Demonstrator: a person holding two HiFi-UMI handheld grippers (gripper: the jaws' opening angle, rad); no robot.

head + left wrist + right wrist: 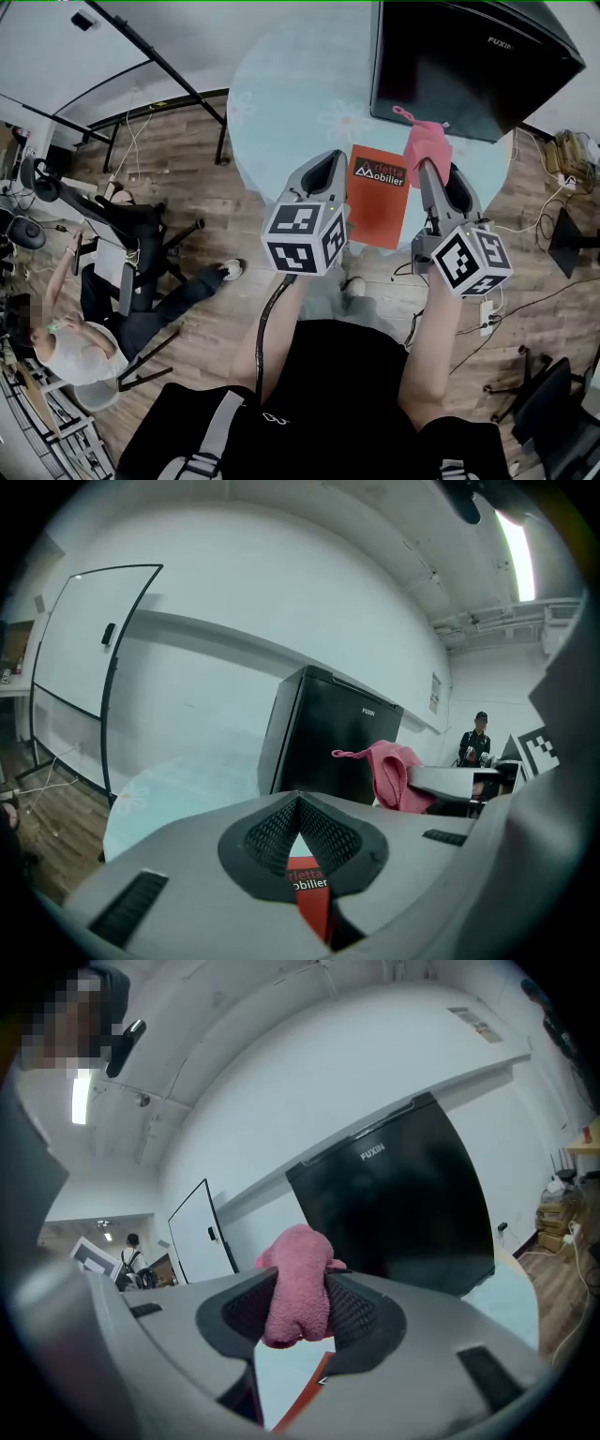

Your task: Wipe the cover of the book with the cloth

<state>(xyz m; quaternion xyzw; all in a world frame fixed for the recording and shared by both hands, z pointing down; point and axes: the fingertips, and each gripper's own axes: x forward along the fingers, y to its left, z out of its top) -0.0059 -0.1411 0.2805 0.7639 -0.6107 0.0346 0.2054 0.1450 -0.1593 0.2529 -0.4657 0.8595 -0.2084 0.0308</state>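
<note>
A red book [377, 197] with white print on its cover lies near the front edge of a round pale-blue table [281, 103]. My right gripper [429, 169] is shut on a pink cloth [427, 142], held above the book's far right corner. In the right gripper view the cloth [298, 1286] hangs bunched between the jaws, with a red book edge [305, 1393] below. My left gripper [323, 171] hovers just left of the book, shut with nothing in it. In the left gripper view the book's cover [307, 885] shows below the jaws and the cloth [394, 772] to the right.
A black cabinet [459, 56] stands on the far right of the table. A person sits on a chair [122, 253] at the left, over a wooden floor. A whiteboard on a stand [84, 658] is at the back left. Cables and a power strip [487, 314] lie at the right.
</note>
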